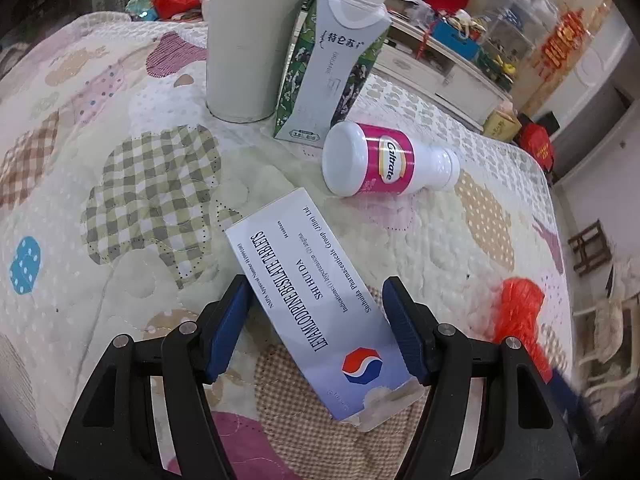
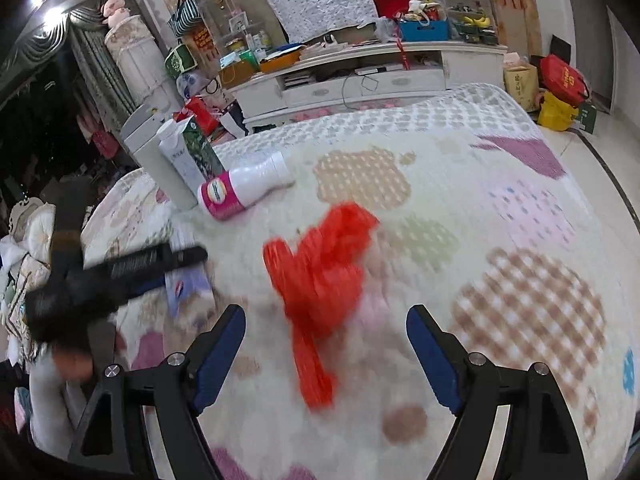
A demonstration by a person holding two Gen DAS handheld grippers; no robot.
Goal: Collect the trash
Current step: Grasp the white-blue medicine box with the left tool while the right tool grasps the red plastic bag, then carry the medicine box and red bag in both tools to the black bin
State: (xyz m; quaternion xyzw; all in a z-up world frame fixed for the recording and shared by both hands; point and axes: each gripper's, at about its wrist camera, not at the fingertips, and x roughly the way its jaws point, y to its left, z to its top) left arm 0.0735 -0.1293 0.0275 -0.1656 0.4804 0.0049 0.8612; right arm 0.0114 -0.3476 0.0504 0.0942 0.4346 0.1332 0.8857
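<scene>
Left wrist view is showing the left gripper (image 1: 316, 320) with its jaws spread wide on either side of a tablet box (image 1: 316, 300), which is lying flat on the quilt (image 1: 120, 120). The blue pads (image 1: 230, 326) are standing near the box's long edges; whether they are touching it, I cannot tell. Beyond the box, a white and pink bottle (image 1: 384, 160) is lying on its side, base toward the camera. Behind it a milk carton (image 1: 340, 64) is standing upright, just beside a tall cream canister (image 1: 252, 40). A red plastic bag (image 1: 516, 308) is lying blurred on the quilt to the right of the gripper.

Right wrist view is looking over the right gripper (image 2: 326, 344), whose jaws are released and holding nothing. The bag (image 2: 320, 272) is lying crumpled on the quilt (image 2: 480, 168) just ahead of them, roughly between the fingers and smeared by motion blur. To the left, the other gripper (image 2: 120, 276) is reaching in over the box (image 2: 188, 288). Farther back the bottle (image 2: 244, 188), carton (image 2: 192, 152) and canister (image 2: 156, 160) are sitting together near the quilt's far left edge.
</scene>
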